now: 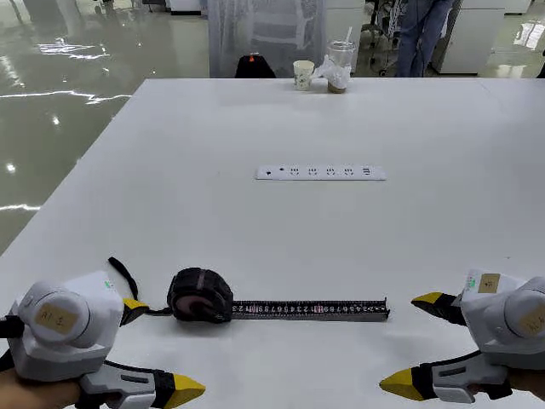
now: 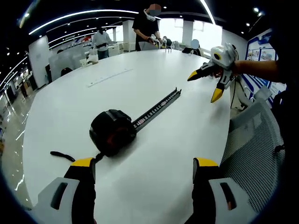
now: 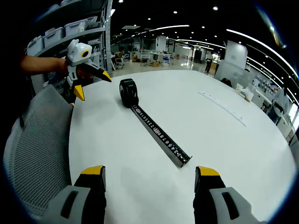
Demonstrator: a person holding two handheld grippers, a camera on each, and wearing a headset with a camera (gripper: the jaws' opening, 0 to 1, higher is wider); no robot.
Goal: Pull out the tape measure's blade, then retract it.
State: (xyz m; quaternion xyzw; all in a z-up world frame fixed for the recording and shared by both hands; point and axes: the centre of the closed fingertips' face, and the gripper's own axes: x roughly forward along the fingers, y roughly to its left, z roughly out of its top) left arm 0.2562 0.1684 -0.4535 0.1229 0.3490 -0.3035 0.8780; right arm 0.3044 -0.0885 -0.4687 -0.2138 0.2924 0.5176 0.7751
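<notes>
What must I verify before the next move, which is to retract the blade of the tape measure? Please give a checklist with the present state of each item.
1. Blade pulled out and lying flat on the table: ok.
2. Left tongs open and holding nothing: ok.
3. Right tongs open and apart from the blade's end: ok.
4. Case held steady: not ok, neither tongs touches it.
5. Strap free of the left tongs: cannot tell, it runs close by one jaw.
</notes>
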